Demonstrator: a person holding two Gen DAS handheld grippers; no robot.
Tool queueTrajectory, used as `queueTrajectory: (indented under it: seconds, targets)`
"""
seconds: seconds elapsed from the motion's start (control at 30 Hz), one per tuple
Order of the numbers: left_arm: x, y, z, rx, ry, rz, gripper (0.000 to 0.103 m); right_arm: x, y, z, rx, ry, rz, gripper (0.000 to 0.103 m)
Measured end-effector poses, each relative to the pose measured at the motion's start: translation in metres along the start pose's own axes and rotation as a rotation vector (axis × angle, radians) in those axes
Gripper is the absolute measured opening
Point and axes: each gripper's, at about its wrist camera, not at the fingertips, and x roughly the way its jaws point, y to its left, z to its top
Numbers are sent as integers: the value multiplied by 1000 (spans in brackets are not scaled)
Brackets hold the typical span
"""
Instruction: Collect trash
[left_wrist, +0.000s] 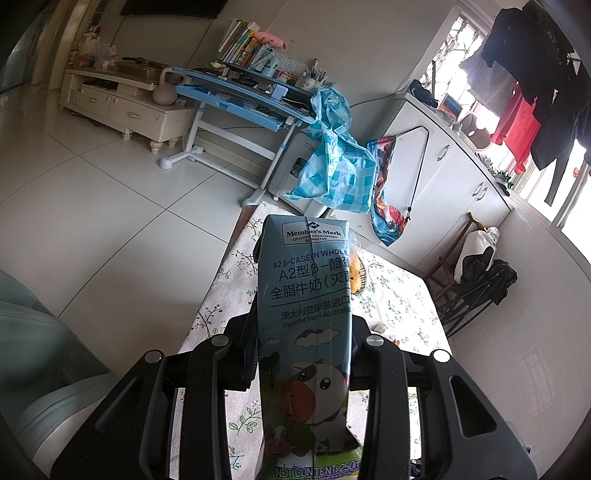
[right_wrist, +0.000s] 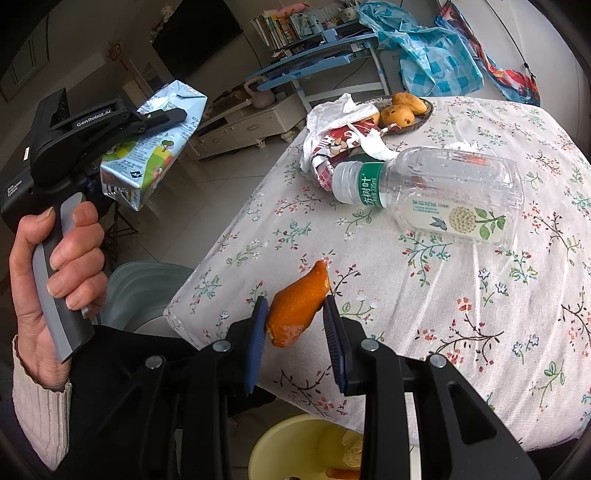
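The left gripper (left_wrist: 303, 332) pinched 1 milk carton (left_wrist: 306, 295) above the near-left table (right_wrist: 461, 314) edge. The right gripper (right_wrist: 295, 325) pinched 1 orange peel (right_wrist: 295, 306) above a yellow bin (right_wrist: 273, 446).

The milk carton (left_wrist: 306, 295) is pale blue with a cartoon cow and green grass. The peel (right_wrist: 295, 306) is orange, the bin (right_wrist: 291, 450) pale yellow. A floral-print cloth (right_wrist: 461, 295) covers the worktop.

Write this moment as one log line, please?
left gripper: holds milk carton | right gripper: holds orange peel above yellow bin | bottle: on table
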Motion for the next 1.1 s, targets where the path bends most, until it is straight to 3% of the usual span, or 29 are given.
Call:
queueTrajectory:
  seconds: [1.1]
  targets:
    - [0, -1, -1, 1, 0, 2, 32, -3, 7, -2, -4, -1, 34, 31]
